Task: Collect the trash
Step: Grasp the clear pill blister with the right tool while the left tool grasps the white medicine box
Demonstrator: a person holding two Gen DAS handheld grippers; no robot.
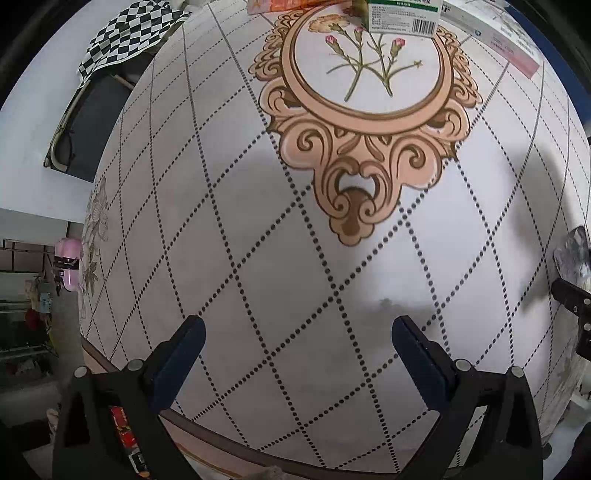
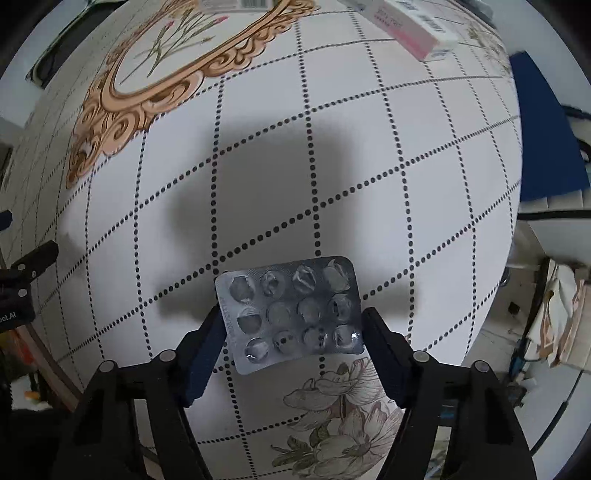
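A silver used blister pack (image 2: 295, 314) with emptied pockets sits between the fingers of my right gripper (image 2: 293, 325), which is shut on its two side edges and holds it over the patterned tablecloth (image 2: 406, 147). The pack also shows at the right edge of the left wrist view (image 1: 571, 254). My left gripper (image 1: 297, 325) is open and empty above the cloth near the table's front edge. A pink and white medicine box (image 2: 413, 27) lies at the far right of the table. A green and white box (image 1: 402, 14) lies at the far edge.
A black and white checkered cloth (image 1: 129, 37) hangs over a chair beyond the table's left side. A blue panel (image 2: 543, 140) stands past the table's right edge. The table's front edge (image 1: 221, 439) runs just under my left gripper.
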